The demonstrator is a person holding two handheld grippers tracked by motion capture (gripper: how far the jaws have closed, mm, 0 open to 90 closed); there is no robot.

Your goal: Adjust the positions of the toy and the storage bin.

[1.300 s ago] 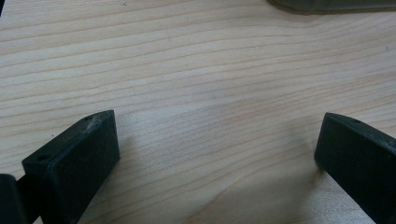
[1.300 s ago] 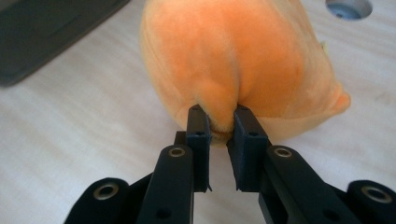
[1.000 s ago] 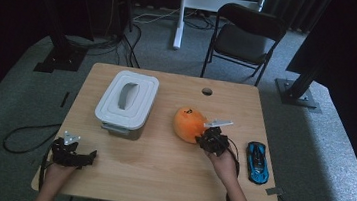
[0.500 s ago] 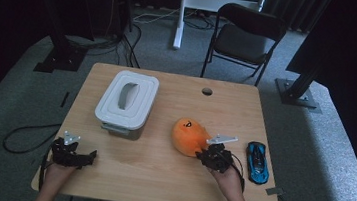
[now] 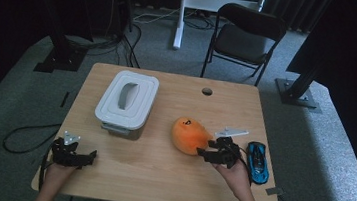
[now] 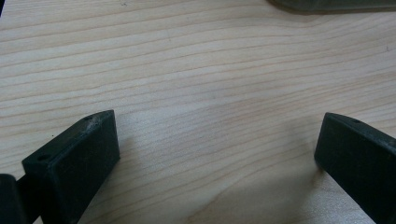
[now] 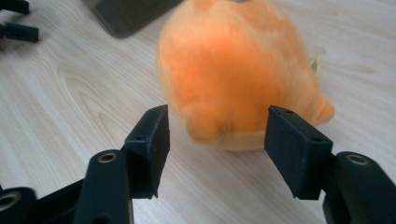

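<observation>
Soft, even light is falling from above onto the pale wooden surface (image 5: 158,179) in the high view, while the room around it is sinking into near black at the top corners and both sides. Shadows under things are lying faint and short. That view is looking slightly grainy and soft. In the right gripper view the orange plush toy (image 7: 243,70) is blurring, with the black fingers (image 7: 149,140) sharper. In the left gripper view the wood grain is showing crisply, and a soft shadow is darkening the bottom right.

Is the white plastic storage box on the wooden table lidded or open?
Lidded. The white plastic storage box has its lid seated flat on top, grey handle lying across the middle.
</observation>
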